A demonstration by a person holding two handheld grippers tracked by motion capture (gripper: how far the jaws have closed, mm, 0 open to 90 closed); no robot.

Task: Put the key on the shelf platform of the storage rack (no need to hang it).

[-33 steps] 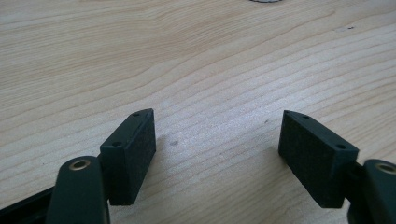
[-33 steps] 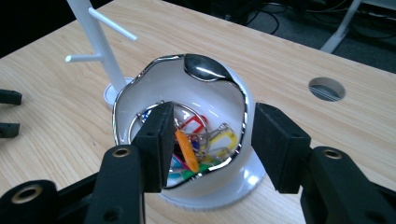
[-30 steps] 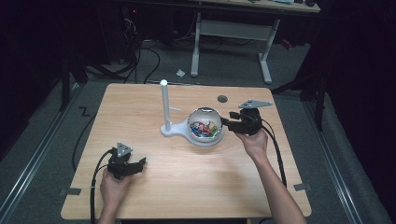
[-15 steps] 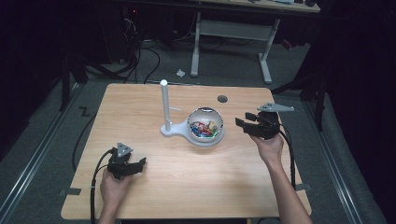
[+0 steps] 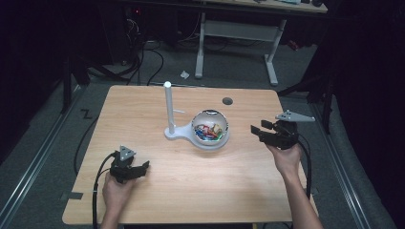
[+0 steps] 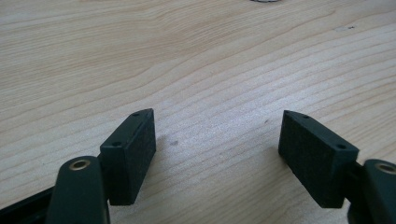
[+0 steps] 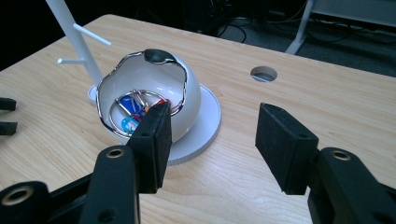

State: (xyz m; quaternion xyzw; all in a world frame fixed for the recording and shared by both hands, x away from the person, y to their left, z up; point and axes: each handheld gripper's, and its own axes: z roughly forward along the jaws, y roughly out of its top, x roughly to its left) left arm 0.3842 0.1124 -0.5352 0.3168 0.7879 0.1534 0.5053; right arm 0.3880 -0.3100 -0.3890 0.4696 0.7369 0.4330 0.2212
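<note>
A white bowl with a wavy metal rim sits on a round white base mid-table and holds several coloured clips. Beside it rises a white post with small pegs. My right gripper hovers open to the right of the bowl, jaws pointing at it, nothing between them. Near the front left, my left gripper rests low over bare wood, open and empty.
The wooden table has a round cable hole behind the bowl. A cable trails from each gripper off the front edge. Dark floor, cables and a desk frame lie beyond the far edge.
My right gripper has drawn back from the bowl's rim to the right and a little toward the person. The left gripper has stayed put.
</note>
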